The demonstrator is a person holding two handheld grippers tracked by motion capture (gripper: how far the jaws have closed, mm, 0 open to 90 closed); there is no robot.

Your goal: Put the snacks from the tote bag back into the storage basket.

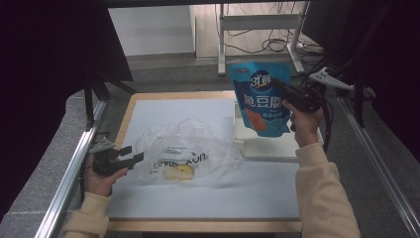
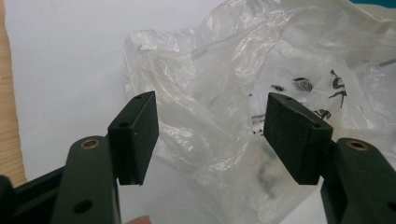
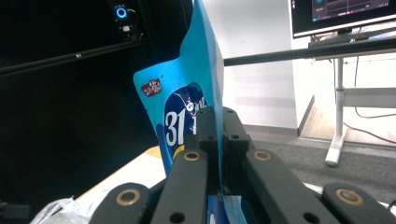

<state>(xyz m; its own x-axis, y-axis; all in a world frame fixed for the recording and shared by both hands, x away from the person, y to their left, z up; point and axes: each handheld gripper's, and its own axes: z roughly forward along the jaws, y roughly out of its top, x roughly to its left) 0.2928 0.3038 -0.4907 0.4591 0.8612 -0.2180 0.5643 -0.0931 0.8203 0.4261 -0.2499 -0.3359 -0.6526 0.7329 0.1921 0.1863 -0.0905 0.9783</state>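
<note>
So the right gripper (image 1: 283, 92) was clamped tight on the edge of a blue snack pouch (image 1: 261, 98), holding it up in the air so the pouch hung out to the left of the jaws, above a white tray (image 1: 270, 147). From the right gripper view the pouch (image 3: 187, 107) stood up straight out of the pinched jaws. The left gripper (image 1: 137, 158) sat with its jaws wide apart, and a crumpled clear plastic bag (image 2: 219, 102) was right in front of them, not pinched.
</note>
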